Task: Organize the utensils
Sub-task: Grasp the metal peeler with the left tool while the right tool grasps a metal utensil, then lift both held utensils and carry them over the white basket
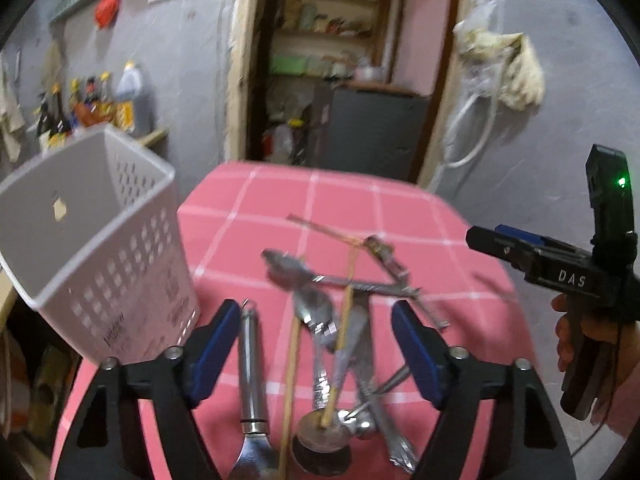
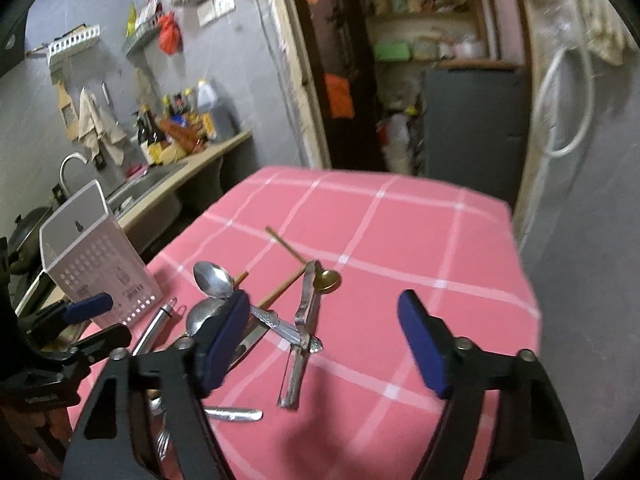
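Note:
A pile of metal utensils (image 1: 340, 328) lies on the pink checked tablecloth (image 1: 340, 200): spoons, a fork (image 1: 252, 400), a peeler (image 1: 392, 268) and wooden chopsticks (image 1: 292, 380). My left gripper (image 1: 316, 344) is open and empty, hovering over the pile. A white perforated utensil holder (image 1: 92, 248) stands to its left. My right gripper (image 2: 324, 344) is open and empty above the cloth, right of the pile (image 2: 256, 312). The peeler (image 2: 304, 320), a brass spoon (image 2: 326, 279) and the holder (image 2: 96, 264) show in the right wrist view. The right gripper also shows in the left wrist view (image 1: 488, 240).
A counter with a sink (image 2: 148, 184) and bottles (image 2: 180, 120) runs along the grey wall at left. An open doorway (image 2: 420, 80) to a storage room lies beyond the table's far edge. The left gripper shows at the left edge (image 2: 84, 312).

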A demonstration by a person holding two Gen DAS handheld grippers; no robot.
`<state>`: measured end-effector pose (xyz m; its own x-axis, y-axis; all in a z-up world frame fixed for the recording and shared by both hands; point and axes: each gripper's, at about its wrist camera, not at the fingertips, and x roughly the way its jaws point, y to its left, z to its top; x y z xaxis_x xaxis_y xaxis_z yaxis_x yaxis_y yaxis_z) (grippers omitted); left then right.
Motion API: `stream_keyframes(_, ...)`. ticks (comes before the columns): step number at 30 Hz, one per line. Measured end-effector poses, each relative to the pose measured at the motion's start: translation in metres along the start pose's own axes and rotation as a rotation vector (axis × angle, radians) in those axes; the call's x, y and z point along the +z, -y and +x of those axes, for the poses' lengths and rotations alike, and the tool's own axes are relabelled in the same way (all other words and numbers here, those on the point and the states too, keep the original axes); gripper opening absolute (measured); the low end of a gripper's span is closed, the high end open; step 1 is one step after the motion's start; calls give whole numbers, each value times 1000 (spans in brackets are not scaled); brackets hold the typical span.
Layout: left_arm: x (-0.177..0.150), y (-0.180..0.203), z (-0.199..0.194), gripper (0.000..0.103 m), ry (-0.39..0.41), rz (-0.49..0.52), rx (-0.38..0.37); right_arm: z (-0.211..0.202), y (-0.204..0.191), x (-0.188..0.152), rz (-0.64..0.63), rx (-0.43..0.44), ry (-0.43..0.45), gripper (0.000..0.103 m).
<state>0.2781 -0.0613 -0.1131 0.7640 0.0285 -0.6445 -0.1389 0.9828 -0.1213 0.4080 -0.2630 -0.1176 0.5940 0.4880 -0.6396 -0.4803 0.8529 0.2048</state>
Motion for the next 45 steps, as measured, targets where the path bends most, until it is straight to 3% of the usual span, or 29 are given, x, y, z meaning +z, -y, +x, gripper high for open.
stream_keyframes(3, -4, -7, 18, 60, -60, -41, 85, 34, -1, 6, 0, 39, -56, 50)
stream_keyframes(9, -7, -20, 40, 53, -128, -99, 162, 89, -11, 13, -10, 67, -166, 37)
stream_keyframes(15, -10, -27, 54, 46, -186, -148, 176, 120, -22, 7, -5, 59, -235, 25)
stream_keyframes(22, -15, -37, 71, 35, -269, -226, 159, 123, -24, 7, 8, 37, -274, 9)
stream_keyframes(27, -12, -42, 76, 21, -295, -264, 125, 104, -11, 9, 53, 43, -258, 7)
stream_keyframes(31, -11, -47, 71, 20, -300, -281, 88, 76, 2, 8, 109, 30, -215, 7)
stream_keyframes(37, 0, -39, 44, 18, -271, -230, -3, 16, 13, 4, 206, 22, -112, 6)
stream_keyframes(45, 26, -49, -11, 18, -217, -153, -132, -62, -24, 8, 197, -20, 72, 1)
